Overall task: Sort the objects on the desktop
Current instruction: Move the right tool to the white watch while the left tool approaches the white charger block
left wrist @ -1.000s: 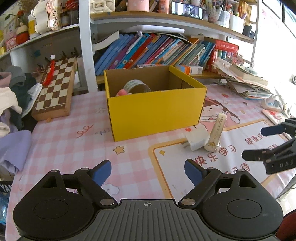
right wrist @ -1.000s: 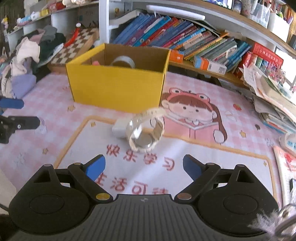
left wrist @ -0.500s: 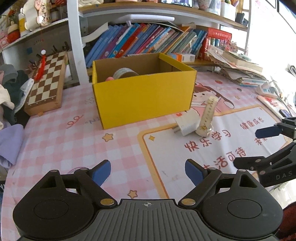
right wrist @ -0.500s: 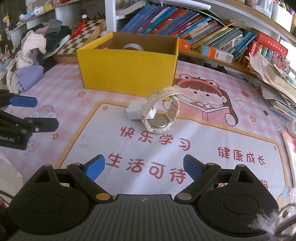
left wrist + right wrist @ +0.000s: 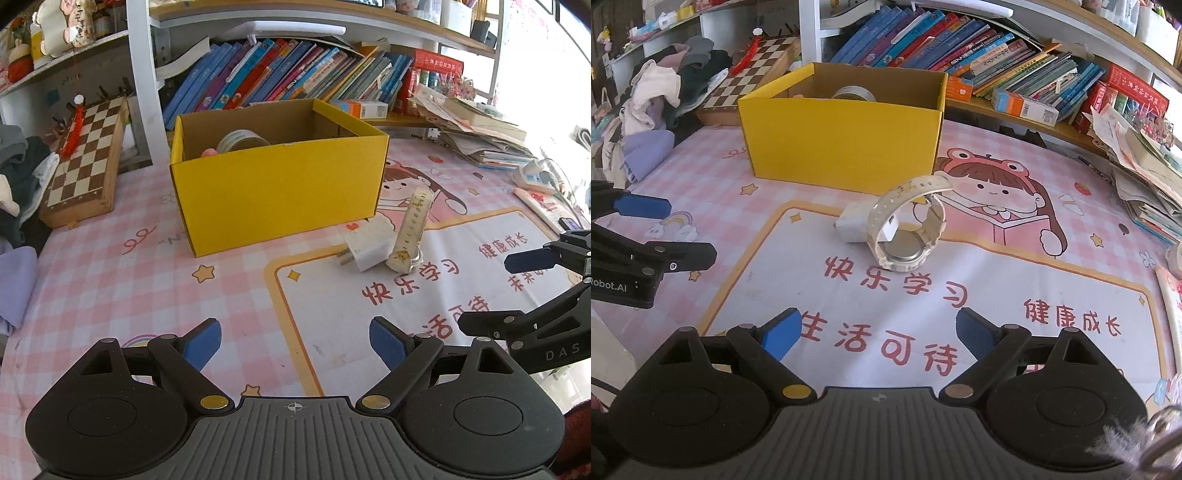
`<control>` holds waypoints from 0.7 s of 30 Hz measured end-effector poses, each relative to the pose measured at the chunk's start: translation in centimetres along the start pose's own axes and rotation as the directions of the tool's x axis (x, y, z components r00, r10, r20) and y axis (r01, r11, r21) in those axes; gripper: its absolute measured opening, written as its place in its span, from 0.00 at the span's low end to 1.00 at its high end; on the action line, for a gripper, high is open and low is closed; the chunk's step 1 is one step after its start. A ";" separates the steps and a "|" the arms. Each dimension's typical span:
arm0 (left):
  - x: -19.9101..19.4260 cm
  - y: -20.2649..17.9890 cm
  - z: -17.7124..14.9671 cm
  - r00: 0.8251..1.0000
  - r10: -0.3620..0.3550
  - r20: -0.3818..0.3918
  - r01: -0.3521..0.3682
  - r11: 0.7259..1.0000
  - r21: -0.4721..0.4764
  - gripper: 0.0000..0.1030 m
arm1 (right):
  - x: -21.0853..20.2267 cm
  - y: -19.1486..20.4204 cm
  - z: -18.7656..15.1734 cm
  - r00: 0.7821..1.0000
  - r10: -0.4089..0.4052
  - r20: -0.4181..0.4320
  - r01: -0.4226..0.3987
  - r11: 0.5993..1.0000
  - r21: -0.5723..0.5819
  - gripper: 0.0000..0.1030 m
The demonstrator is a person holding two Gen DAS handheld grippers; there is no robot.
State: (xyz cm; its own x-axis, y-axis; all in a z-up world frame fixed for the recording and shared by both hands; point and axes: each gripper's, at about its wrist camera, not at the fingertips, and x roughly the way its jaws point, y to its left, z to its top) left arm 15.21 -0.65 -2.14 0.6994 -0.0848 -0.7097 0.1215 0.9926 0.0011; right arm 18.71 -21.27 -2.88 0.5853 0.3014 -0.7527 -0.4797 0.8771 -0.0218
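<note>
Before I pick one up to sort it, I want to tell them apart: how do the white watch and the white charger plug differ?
The watch is a looped strap standing on edge, its metal case back showing; the charger plug is a solid block lying flat. The watch rises taller, the charger plug sits low. The charger plug has metal prongs, plain in the left wrist view; the watch has none. Both are whitish, side by side on the mat before the yellow box.

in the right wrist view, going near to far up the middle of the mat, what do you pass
right gripper → watch → white charger plug → yellow box → row of books
</note>
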 end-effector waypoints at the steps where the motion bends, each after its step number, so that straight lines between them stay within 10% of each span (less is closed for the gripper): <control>1: 0.1 -0.1 0.1 1.000 0.000 0.000 0.000 1.000 0.002 0.87 | 0.1 -0.1 0.1 1.000 0.001 0.000 -0.001 1.000 0.000 0.86; 21: 2.7 -0.7 2.2 1.000 0.017 0.001 -0.017 1.000 -0.002 0.87 | 3.0 -2.3 2.8 0.999 0.046 -0.012 -0.047 0.998 -0.040 0.68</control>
State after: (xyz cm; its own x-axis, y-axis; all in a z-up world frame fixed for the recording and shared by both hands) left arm 18.61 -1.76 -2.53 0.7018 -0.0681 -0.7091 0.1085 0.9940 0.0119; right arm 23.40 -21.38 -3.28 0.5543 0.3369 -0.7611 -0.5325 0.8463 -0.0132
